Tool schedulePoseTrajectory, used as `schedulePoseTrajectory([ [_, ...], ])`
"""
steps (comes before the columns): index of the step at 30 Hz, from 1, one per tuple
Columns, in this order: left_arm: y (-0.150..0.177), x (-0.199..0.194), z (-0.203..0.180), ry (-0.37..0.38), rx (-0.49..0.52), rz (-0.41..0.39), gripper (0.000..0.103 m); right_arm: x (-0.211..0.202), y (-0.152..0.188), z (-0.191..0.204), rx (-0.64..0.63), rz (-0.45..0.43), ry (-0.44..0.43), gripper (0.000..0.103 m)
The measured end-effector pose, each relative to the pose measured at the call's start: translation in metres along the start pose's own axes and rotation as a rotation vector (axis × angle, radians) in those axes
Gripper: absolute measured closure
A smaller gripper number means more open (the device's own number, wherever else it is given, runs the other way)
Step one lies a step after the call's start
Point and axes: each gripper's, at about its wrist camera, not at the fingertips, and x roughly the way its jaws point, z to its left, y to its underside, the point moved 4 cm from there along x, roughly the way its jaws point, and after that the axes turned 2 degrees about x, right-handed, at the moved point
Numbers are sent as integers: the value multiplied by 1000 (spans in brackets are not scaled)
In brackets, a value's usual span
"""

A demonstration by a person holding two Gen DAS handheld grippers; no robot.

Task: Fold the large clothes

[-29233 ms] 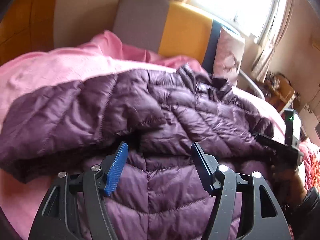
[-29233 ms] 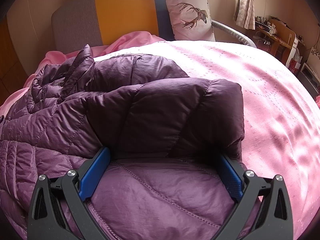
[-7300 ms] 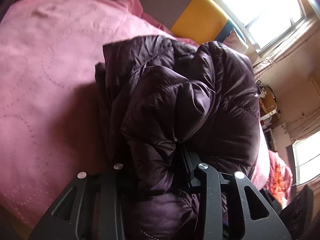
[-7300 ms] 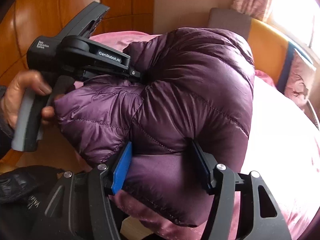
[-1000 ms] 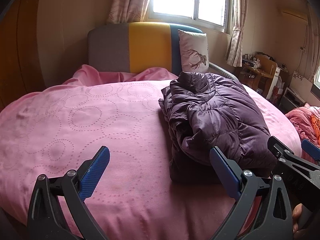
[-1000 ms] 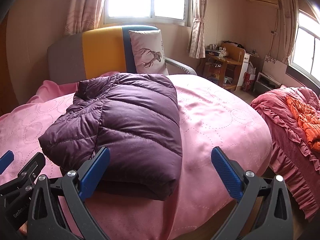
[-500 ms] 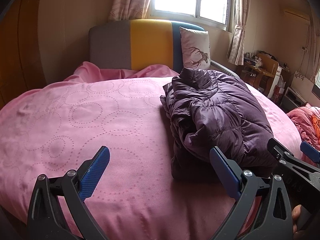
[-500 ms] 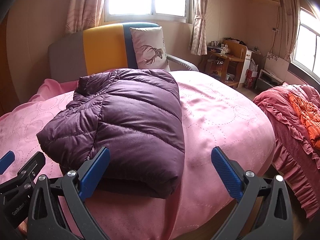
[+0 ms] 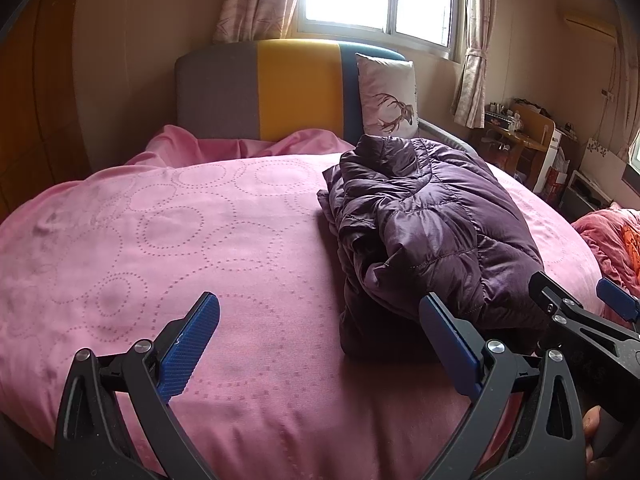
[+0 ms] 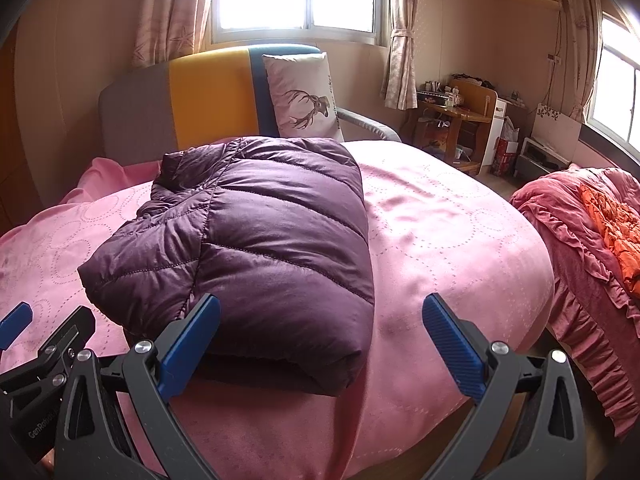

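On the pink bed [image 10: 460, 232], in front of the deer pillow [image 10: 304, 100], the purple down jacket [image 10: 256, 248] lies as a compact folded bundle (folding looks finished), while the left hand-held gripper [image 9: 320, 344] and right hand-held gripper [image 10: 320, 340] hover spread wide, holding nothing.

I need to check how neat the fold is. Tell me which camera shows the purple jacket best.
The right wrist view: the purple jacket lies whole and near centre, smooth top and folded front edge showing. The left wrist view catches it from its bunched side, partly hidden by the left gripper finger.
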Motion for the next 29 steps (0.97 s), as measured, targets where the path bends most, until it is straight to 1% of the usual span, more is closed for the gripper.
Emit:
schedulePoseTrajectory([
  [16, -1, 0, 1, -4, 0, 0, 4, 3, 2, 0, -1, 10, -7, 2],
  [29, 2, 6, 4, -8, -22, 31, 4, 6, 3, -1, 6, 20, -11, 2],
])
